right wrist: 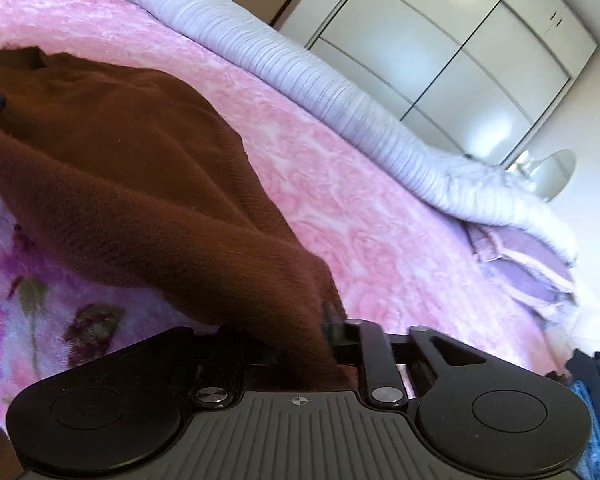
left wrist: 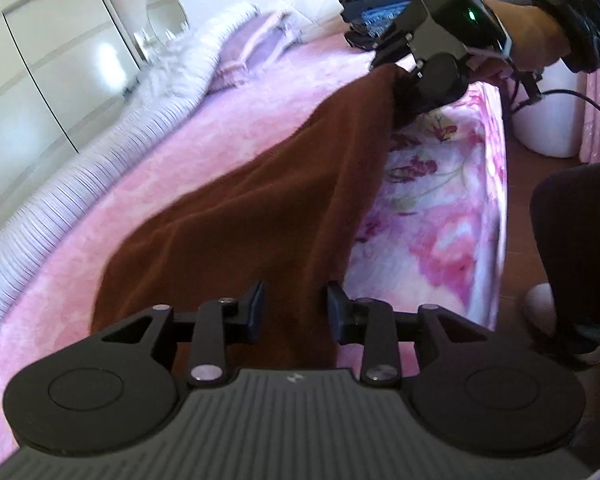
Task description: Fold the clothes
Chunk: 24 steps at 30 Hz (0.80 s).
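A brown knit garment (left wrist: 260, 208) lies stretched across the pink bed cover (left wrist: 260, 92). My left gripper (left wrist: 296, 308) hovers over its near end with the jaws apart and cloth between and below them; no grip shows. My right gripper (left wrist: 404, 76) is at the garment's far end, shut on a bunched corner and lifting it. In the right wrist view the brown garment (right wrist: 140, 184) runs into my right gripper (right wrist: 300, 340), where the cloth covers the left finger.
A rolled striped lilac duvet (left wrist: 112, 148) runs along the bed's far side, with lilac folded cloth (left wrist: 252, 48) by it. A dark folded stack (left wrist: 376, 8) sits at the head end. The floral bed edge (left wrist: 452, 216) drops to the floor. White wardrobes (right wrist: 440, 52) stand behind.
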Available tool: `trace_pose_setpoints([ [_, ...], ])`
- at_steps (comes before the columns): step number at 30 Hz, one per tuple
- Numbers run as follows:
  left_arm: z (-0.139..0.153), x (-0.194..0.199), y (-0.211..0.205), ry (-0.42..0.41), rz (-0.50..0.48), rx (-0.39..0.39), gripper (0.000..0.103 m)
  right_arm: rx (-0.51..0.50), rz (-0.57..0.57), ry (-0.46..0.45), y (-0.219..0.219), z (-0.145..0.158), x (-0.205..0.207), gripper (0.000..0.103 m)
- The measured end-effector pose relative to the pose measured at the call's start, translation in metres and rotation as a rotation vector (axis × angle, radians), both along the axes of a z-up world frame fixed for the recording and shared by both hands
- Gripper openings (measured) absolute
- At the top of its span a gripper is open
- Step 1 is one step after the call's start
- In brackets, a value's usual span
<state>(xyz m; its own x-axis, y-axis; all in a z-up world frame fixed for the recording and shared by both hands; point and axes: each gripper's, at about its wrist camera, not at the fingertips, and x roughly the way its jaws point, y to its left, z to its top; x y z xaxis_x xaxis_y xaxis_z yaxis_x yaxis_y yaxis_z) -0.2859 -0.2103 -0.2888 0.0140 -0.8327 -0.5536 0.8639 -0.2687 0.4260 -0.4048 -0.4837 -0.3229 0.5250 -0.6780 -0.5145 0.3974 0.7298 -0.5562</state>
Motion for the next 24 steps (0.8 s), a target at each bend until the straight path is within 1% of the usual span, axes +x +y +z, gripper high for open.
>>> trace_pose_setpoints([
  [3,-0.001,0.003,0.018,-0.026,0.027,-0.074,0.031,-0.053,-0.019,0.011,0.015,-0.007,0.003,0.034],
  [5,-0.002,0.006,0.033,-0.035,0.067,-0.116,0.034,-0.085,-0.030,0.013,0.027,-0.010,0.004,0.035],
  [7,0.000,0.009,0.048,-0.046,0.114,-0.150,0.035,-0.103,-0.037,-0.006,0.040,-0.006,0.004,0.036],
  [9,0.001,0.013,0.063,-0.065,0.171,-0.157,0.038,-0.114,-0.046,-0.011,0.057,-0.003,0.003,0.038],
  [11,0.003,0.022,0.079,-0.074,0.234,-0.147,0.041,-0.091,-0.059,-0.002,0.077,0.004,0.004,0.040],
  [12,0.004,0.026,0.087,-0.078,0.265,-0.142,0.046,-0.081,-0.039,-0.018,0.090,0.009,0.004,0.045],
  [14,0.006,0.035,0.103,-0.087,0.328,-0.131,0.047,-0.081,0.021,-0.032,0.118,0.015,0.007,0.048],
  [16,0.007,0.048,0.116,-0.080,0.388,-0.121,0.049,-0.088,0.078,-0.011,0.142,0.017,0.020,0.050],
  [17,0.008,0.054,0.121,-0.078,0.407,-0.121,0.049,-0.071,0.126,-0.014,0.154,0.019,0.027,0.052],
  [20,0.011,0.068,0.134,-0.077,0.443,-0.127,0.050,0.000,0.292,-0.009,0.185,0.020,0.056,0.058],
  [22,0.013,0.078,0.142,-0.076,0.467,-0.131,0.051,0.003,0.398,0.018,0.199,0.016,0.081,0.060],
  [24,0.015,0.083,0.145,-0.074,0.482,-0.135,0.051,-0.016,0.469,0.066,0.207,0.008,0.109,0.062],
])
